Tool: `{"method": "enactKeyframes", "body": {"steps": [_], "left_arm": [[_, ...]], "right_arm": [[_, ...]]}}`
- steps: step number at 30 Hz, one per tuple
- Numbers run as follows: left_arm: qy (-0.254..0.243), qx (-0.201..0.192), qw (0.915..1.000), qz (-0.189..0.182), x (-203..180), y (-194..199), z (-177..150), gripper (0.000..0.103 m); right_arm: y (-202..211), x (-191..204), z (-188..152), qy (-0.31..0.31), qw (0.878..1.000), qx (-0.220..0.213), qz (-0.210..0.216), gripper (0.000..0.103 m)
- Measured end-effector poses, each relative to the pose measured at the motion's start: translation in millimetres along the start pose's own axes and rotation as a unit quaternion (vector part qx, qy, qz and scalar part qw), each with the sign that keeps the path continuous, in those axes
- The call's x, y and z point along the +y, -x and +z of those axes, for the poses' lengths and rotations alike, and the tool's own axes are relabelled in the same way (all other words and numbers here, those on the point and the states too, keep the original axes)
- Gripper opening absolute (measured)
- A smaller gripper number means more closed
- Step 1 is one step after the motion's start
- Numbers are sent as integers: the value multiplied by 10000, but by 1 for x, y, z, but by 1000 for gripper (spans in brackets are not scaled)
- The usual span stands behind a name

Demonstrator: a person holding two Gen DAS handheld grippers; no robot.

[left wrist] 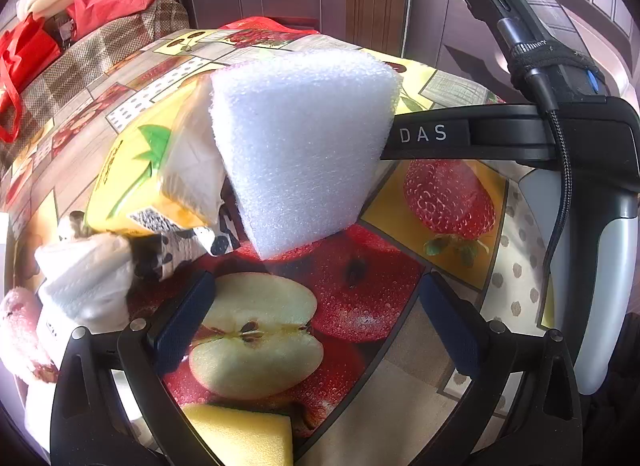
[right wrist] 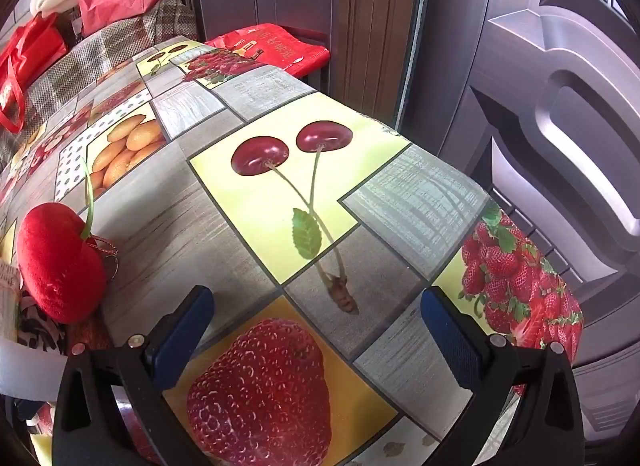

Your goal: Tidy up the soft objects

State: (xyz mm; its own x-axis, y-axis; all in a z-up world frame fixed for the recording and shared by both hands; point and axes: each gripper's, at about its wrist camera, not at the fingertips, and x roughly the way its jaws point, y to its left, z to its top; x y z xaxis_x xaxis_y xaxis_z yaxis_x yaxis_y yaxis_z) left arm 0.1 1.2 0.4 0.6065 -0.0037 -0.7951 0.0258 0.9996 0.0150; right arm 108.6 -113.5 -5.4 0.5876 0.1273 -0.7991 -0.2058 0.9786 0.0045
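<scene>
We've got both claws spread wide and gripping nothing. Our left claw hangs over the fruit-print tablecloth, with the white foam block just ahead of its tips. A yellow tissue pack leans against the block's left side, and a yellow sponge sits right below the claw. Our right claw is over bare cloth, with 1 red plush apple off to its left.

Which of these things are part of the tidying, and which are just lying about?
Part of the job: white foam block, yellow sponge, tissue pack, red plush cherry.

Just lying about: red bags, fruit-print tablecloth, door.
</scene>
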Motion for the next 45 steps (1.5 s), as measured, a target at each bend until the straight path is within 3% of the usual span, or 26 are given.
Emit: {"method": "enactKeyframes", "body": {"steps": [45], "left_arm": [[-26,-4,10000,11,-1,-3,2,102]], "right_arm": [[0,0,0,-2,10000,2,1,103]]}}
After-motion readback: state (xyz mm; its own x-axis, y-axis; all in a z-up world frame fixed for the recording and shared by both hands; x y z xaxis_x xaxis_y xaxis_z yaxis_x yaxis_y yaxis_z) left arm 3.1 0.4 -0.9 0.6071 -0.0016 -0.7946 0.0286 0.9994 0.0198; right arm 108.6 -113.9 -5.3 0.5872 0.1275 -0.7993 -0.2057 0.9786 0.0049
